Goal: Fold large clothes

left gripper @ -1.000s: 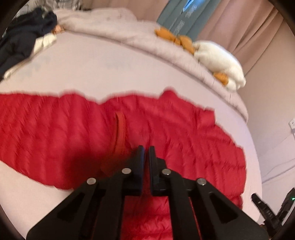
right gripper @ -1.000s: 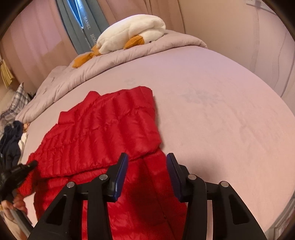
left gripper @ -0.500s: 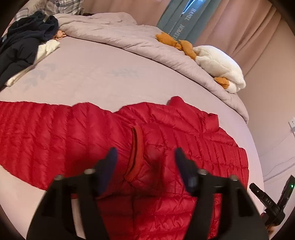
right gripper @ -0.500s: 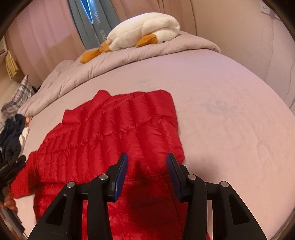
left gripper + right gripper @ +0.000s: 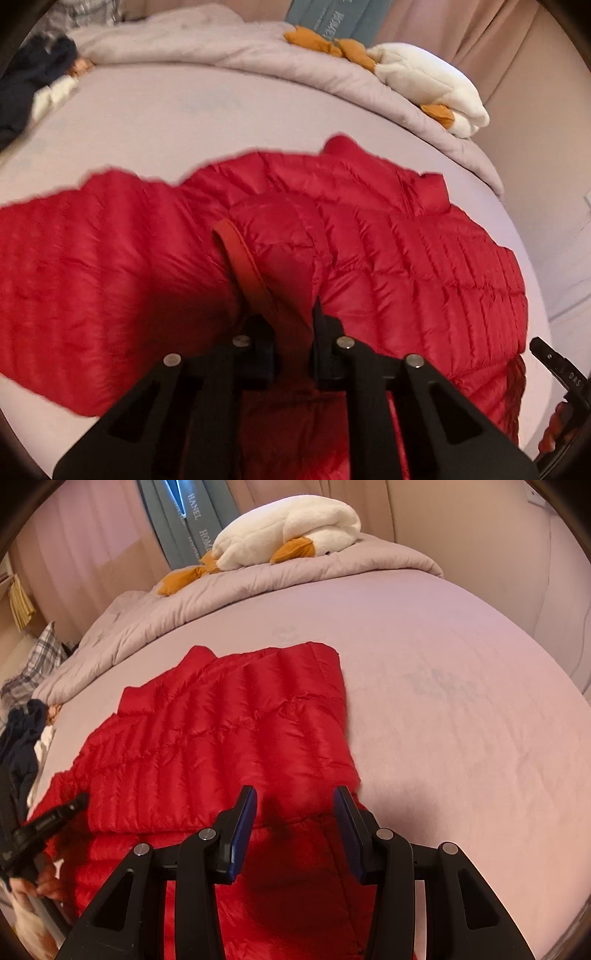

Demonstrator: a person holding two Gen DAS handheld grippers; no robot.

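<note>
Bedding fills the far side of both views: a rumpled grey duvet (image 5: 236, 48) runs along the far edge of the bed sheet (image 5: 461, 686), and a white plush goose (image 5: 295, 528) with orange feet lies on top of it, in front of a blue-grey curtain (image 5: 184, 520). A heap of dark clothes (image 5: 22, 85) sits at the far left on the sheet, with a plaid pillow (image 5: 33, 664) beyond it in the right wrist view. Nothing lies between either tool and the garment.

The red down jacket (image 5: 388, 258) is spread across the near half of the sheet, quilted side up, with a sleeve stretched away to the left and the collar toward the far right.

The left gripper (image 5: 291, 321) has its jaws drawn narrow around a bunched fold of the jacket, a cuff band (image 5: 240, 258) rising out from between them. The fabric there is pulled up off the sheet.

The right gripper (image 5: 295, 808) hovers low over the jacket with its blue-padded jaws wide apart and nothing between them; whether the tips touch the fabric cannot be told. In its view the left tool shows at the near left edge.
</note>
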